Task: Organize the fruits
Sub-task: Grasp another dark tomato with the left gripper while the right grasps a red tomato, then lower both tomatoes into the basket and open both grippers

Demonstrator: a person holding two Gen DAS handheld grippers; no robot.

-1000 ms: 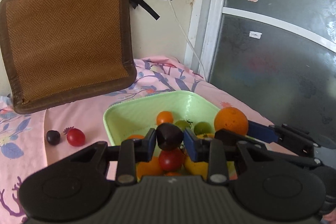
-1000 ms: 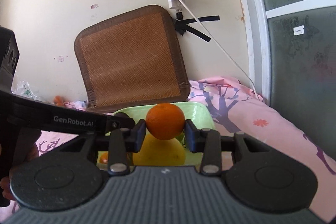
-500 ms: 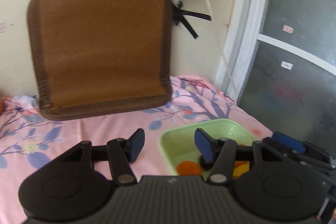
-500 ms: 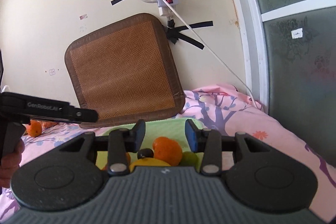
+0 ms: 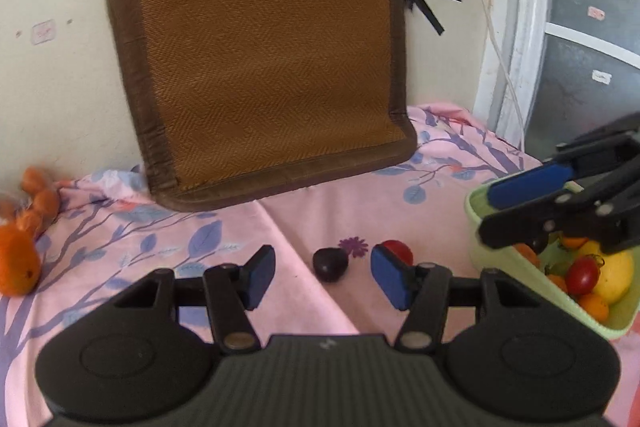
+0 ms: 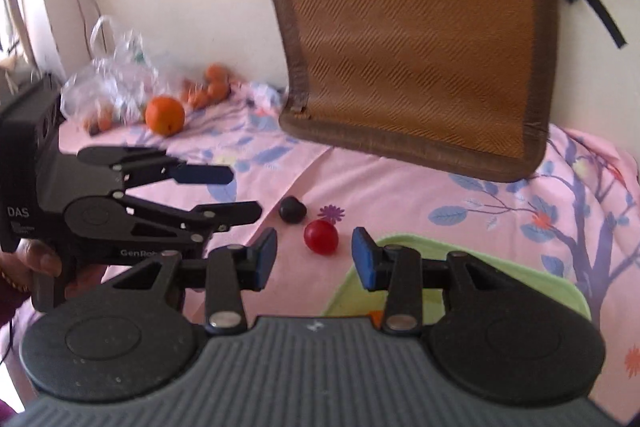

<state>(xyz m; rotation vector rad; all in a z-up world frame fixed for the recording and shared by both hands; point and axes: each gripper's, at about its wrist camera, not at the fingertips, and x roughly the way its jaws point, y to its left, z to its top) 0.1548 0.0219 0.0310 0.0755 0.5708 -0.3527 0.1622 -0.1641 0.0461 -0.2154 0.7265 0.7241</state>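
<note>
Now, through the left wrist view, the left tool (image 5: 322, 278) is hanging with jaws apart and empty, having just opened, over a dark plum (image 5: 329, 264) and a glossy red tomato (image 5: 397, 251) lying on the pink bedsheet (image 5: 120, 239) beside the green tray (image 5: 520, 263). Through the right view, the right tool (image 6: 314, 259) is gaping empty above that tomato.

A: Where is the red tomato (image 6: 320, 237)?
B: On the pink cloth (image 6: 400, 187), just beyond the right gripper (image 6: 314, 259), whose jaws stand apart with nothing between them.
A: And around the tomato?
B: A dark fruit (image 6: 292, 210) just behind it, the green tray (image 6: 500, 279) to its right, the left gripper (image 6: 236, 193) to its left.
</note>
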